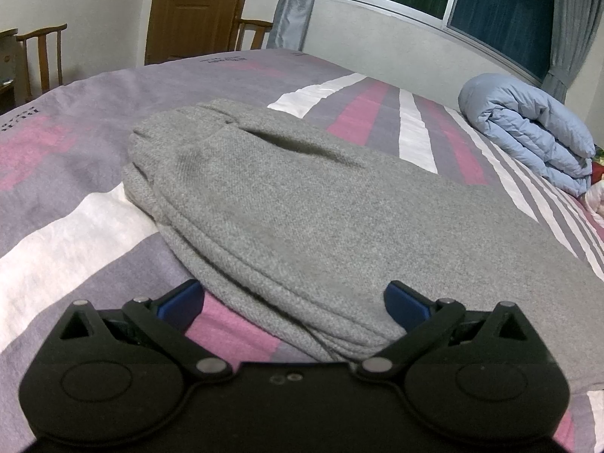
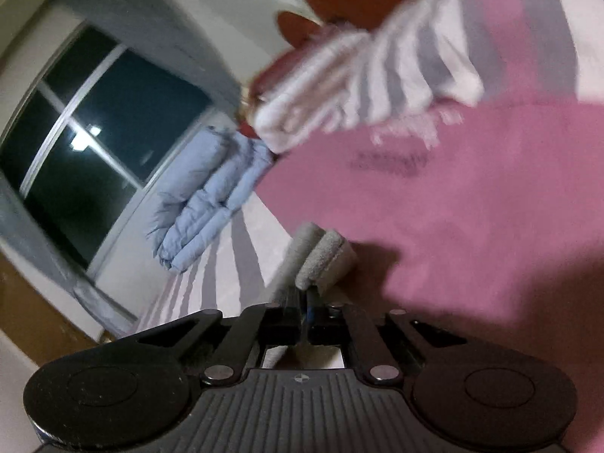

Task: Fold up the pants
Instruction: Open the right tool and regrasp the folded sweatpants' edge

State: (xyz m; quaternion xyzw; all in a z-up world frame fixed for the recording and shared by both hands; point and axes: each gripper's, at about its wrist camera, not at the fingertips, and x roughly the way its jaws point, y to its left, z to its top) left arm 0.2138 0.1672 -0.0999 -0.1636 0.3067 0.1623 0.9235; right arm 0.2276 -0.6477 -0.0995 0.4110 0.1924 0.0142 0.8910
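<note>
The grey pants (image 1: 302,196) lie folded flat on the striped bedspread (image 1: 75,226), waistband at the far end. My left gripper (image 1: 292,302) stands open low over their near edge. Its blue pads (image 1: 406,304) are wide apart, and the layered hem lies between them without being pressed. In the blurred, tilted right wrist view, my right gripper (image 2: 305,294) is shut. A thick folded edge of the grey pants (image 2: 317,255) sticks out just past its fingertips, pinched there above the bedspread (image 2: 472,207).
A rolled light-blue quilt (image 1: 528,132) lies at the bed's right side under the window (image 1: 490,3); the quilt (image 2: 200,204) also shows in the right wrist view. Wooden chairs (image 1: 41,53) and a door (image 1: 192,7) stand beyond the bed's far edge.
</note>
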